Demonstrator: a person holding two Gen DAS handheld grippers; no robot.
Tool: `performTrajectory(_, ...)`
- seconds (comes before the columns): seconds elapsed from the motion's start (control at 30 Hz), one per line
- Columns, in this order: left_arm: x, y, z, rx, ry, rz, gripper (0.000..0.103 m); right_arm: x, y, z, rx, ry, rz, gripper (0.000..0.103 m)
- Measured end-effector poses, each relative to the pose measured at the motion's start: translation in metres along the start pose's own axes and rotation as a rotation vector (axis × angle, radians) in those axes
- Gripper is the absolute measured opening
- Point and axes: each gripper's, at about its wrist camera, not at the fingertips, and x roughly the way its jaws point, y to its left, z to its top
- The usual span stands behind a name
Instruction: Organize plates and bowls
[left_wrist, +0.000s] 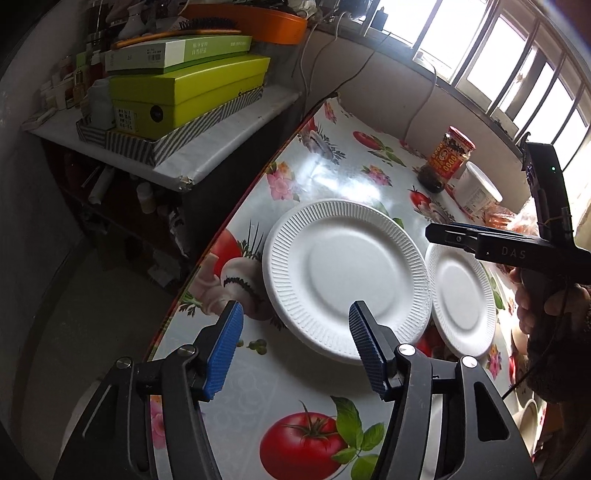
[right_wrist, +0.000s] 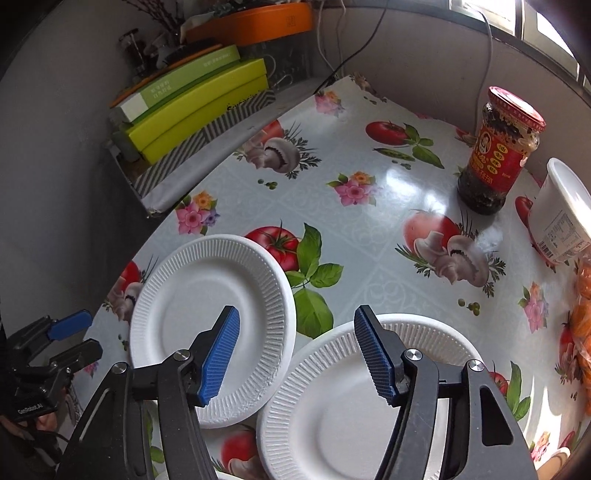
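Two white ribbed paper plates lie side by side on the flowered tablecloth, their rims touching. The left plate (left_wrist: 345, 277) (right_wrist: 207, 302) is near the table's left edge; the right plate (left_wrist: 461, 299) (right_wrist: 332, 406) is beside it. My left gripper (left_wrist: 295, 310) (right_wrist: 83, 334) hovers open over the left plate's near rim, one blue pad over the plate and one over the cloth. My right gripper (right_wrist: 295, 314) (left_wrist: 443, 232) is open above the spot where the two plates meet. Neither holds anything.
A red-labelled sauce jar (right_wrist: 498, 155) and a white tub (right_wrist: 561, 221) stand at the back right, with an orange bag (right_wrist: 583, 314) at the right edge. Stacked green boxes (right_wrist: 192, 110) sit on a side shelf left of the table. A hand (left_wrist: 535, 302) holds the right gripper.
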Motion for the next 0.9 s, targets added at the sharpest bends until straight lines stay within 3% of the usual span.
performTrajectory(0.07,0.006,0.004,0.000,-0.028,0.011,-0.016,0.059,0.008,-0.002,0.003,0.009,0.011,0.000,0.060)
performTrajectory(0.13,0.012,0.006,-0.001,-0.047,0.028,-0.033,0.047,0.013,-0.004,0.005,0.021,0.014,0.007,0.059)
performTrajectory(0.37,0.026,0.009,-0.001,-0.074,0.059,-0.056,0.042,0.027,-0.004,0.005,0.020,0.046,0.019,0.052)
performTrajectory(0.8,0.036,0.009,0.003,-0.103,0.073,-0.094,0.034,0.037,-0.004,0.003,0.048,0.069,0.057,0.030)
performTrajectory(0.9,0.036,0.010,0.004,-0.108,0.067,-0.097,0.024,0.037,-0.003,0.003,0.046,0.070,0.059,0.028)
